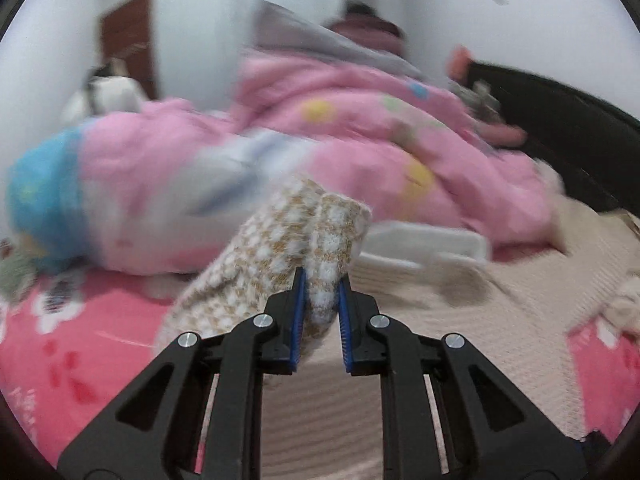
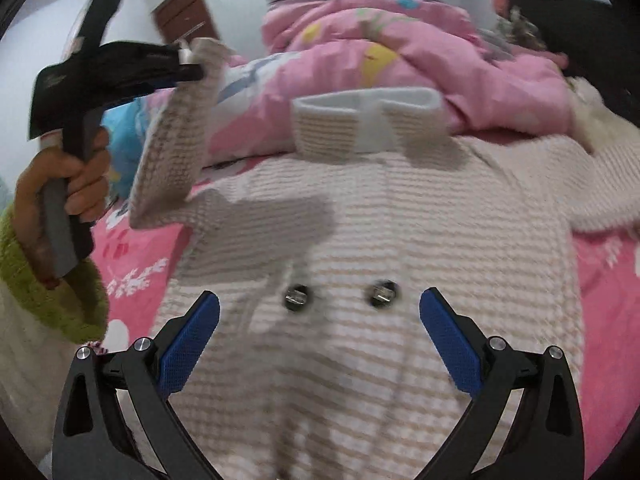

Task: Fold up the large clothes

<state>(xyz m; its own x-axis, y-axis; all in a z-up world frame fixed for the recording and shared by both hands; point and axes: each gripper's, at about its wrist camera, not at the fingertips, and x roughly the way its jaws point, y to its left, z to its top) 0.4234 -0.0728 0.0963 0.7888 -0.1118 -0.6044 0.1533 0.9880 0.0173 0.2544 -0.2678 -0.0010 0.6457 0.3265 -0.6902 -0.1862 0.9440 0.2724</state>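
A cream and tan knitted coat point(image 2: 360, 240) lies spread on the bed, collar point(image 2: 364, 120) toward the far side and two buttons point(image 2: 297, 298) near me. My left gripper point(image 1: 322, 300) is shut on the cuff of its sleeve point(image 1: 280, 248), which it holds lifted off the bed. In the right wrist view that same left gripper point(image 2: 192, 66), held by a hand point(image 2: 76, 184), carries the sleeve point(image 2: 176, 140) up at the left. My right gripper point(image 2: 320, 320) hovers open above the coat's front, with nothing between its blue pads point(image 2: 188, 340).
A heaped pink quilt point(image 1: 360, 140) with coloured patches fills the far side of the bed. A pink flowered sheet point(image 1: 60, 360) lies under the coat. A dark headboard point(image 1: 560, 128) stands at the right, a brown door point(image 1: 128, 40) in the white wall behind. A green fuzzy sleeve point(image 2: 48, 292) covers the wrist.
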